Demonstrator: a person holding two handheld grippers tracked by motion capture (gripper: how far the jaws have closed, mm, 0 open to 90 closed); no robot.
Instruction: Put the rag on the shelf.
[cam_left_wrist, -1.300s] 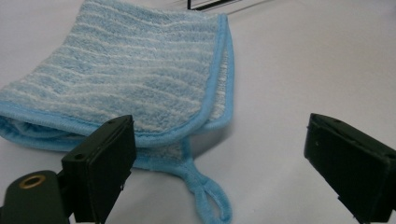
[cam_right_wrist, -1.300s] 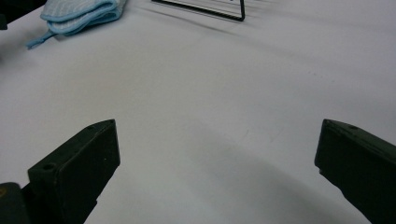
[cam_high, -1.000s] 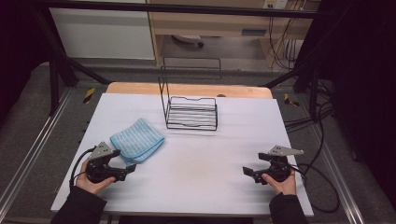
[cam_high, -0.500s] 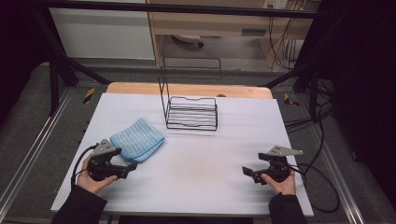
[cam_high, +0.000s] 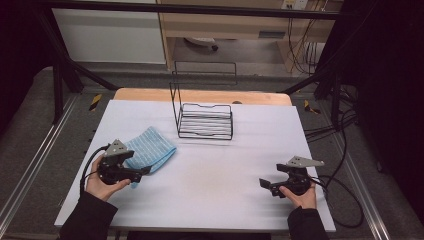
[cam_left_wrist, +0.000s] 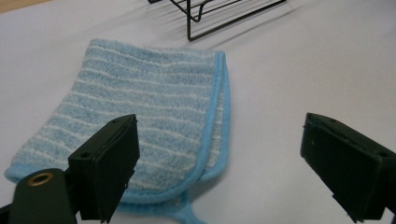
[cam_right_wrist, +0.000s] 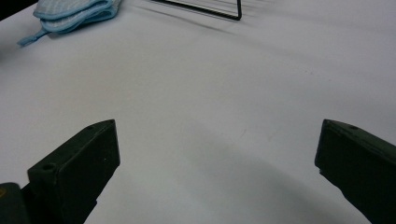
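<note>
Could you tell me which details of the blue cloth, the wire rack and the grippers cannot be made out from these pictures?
- Blue cloth: its near corner lies behind the left gripper in the left gripper view; whether a jaw touches it is unclear.
- Blue cloth, right gripper view: cut off by the top edge.
- Wire rack: both gripper views crop it at the top edge.
- Right gripper: jaw tips too small in the high view.

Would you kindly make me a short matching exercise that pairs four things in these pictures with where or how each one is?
Things:
1. blue cloth
2. wire rack
3. left gripper
4. right gripper

Descriptions:
A. open, over bare table at the near right
B. stands toward the far middle of the table
C. open, at the near edge of the cloth
D. lies folded, left of the rack

Pairs: 1-D, 2-B, 3-C, 4-A
</note>
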